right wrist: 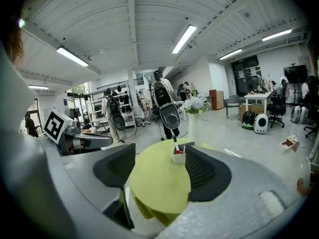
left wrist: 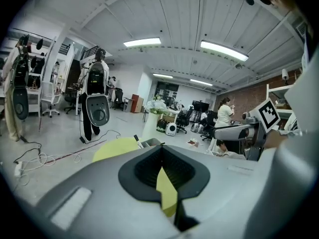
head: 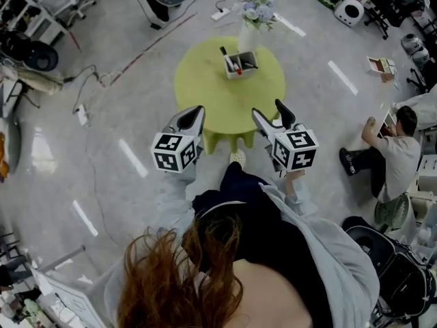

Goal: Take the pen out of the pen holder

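Note:
A white pen holder stands on the far side of a round yellow-green table. A black pen and a red-tipped one lean in it. Both grippers hang at the table's near edge, well short of the holder. My left gripper has its jaws together with nothing between them; its own view shows only a thin wedge of table between the pads. My right gripper is open and empty. In the right gripper view the holder with its pen sits ahead between the spread jaws.
A white vase of flowers stands just behind the holder. Cables and a power strip lie on the floor at left. A person sits on the floor at right. A black chair is at lower right.

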